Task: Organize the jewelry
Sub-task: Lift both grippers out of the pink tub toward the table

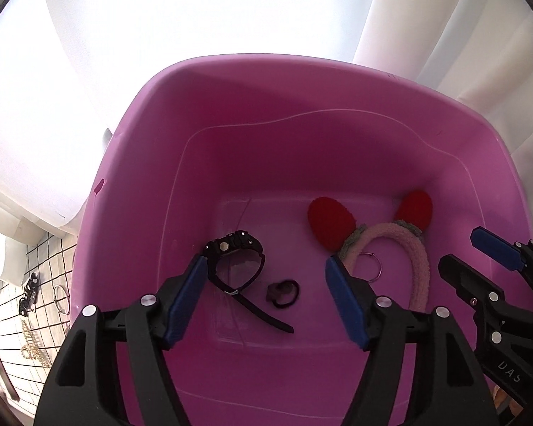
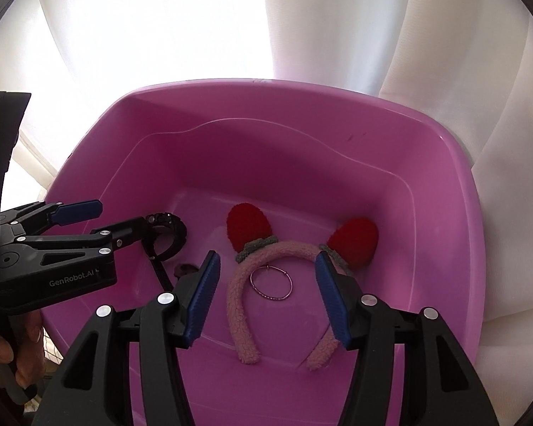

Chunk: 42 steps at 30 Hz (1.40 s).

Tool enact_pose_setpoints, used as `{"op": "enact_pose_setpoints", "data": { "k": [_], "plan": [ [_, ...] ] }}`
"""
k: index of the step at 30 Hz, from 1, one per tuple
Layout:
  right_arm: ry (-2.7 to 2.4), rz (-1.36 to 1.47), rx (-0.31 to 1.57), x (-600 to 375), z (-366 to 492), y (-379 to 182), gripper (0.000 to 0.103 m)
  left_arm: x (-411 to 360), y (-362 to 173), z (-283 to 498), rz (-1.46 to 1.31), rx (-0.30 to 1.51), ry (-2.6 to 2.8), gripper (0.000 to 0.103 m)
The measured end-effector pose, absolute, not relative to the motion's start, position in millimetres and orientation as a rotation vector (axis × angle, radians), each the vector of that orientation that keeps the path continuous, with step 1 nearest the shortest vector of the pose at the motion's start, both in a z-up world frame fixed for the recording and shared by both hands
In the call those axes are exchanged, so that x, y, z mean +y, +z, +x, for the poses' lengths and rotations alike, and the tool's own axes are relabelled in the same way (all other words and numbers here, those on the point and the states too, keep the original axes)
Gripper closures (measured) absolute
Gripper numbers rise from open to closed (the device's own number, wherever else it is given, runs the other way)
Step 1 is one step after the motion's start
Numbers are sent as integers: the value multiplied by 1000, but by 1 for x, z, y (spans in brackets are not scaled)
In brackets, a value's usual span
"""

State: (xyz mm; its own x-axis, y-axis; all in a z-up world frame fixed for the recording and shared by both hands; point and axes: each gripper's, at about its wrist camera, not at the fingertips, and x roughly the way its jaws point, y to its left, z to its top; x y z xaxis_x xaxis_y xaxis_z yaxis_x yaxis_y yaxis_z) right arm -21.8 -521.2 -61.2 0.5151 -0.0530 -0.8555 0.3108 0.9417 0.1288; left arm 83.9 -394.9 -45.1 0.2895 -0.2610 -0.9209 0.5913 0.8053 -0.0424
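A pink plastic tub (image 1: 231, 113) (image 2: 444, 177) holds a black wristwatch (image 1: 236, 266) (image 2: 170, 229), a small dark hair tie (image 1: 282, 293) (image 2: 184, 269), a thin metal bangle (image 1: 373, 266) (image 2: 270, 282) and a fuzzy pink headband with red ears (image 1: 419, 266) (image 2: 241, 305). My left gripper (image 1: 266, 301) (image 2: 119, 220) is open and empty above the watch and hair tie. My right gripper (image 2: 266, 296) (image 1: 462, 248) is open and empty above the headband and bangle.
To the tub's left lies a white cloth with a black grid (image 1: 42, 262) carrying a black piece (image 1: 28, 294), a bangle (image 1: 60, 298) and a gold chain (image 1: 32, 348). White curtains (image 2: 302, 17) hang behind the tub.
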Motion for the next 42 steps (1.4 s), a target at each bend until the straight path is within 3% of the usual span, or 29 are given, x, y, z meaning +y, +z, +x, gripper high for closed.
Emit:
{"op": "enact_pose_setpoints", "data": {
  "k": [18, 39, 42],
  "plan": [
    [-220, 278, 1006, -520, -22, -60, 49, -388, -39, 78, 330, 1146, -574, 32],
    [-171, 344, 869, -518, -39, -13, 40, -365, 5, 63, 259, 1056, -600, 21],
    [-158, 345, 845, -512, -41, -3, 32, -351, 16, 62, 229, 1035, -592, 20]
  ]
}}
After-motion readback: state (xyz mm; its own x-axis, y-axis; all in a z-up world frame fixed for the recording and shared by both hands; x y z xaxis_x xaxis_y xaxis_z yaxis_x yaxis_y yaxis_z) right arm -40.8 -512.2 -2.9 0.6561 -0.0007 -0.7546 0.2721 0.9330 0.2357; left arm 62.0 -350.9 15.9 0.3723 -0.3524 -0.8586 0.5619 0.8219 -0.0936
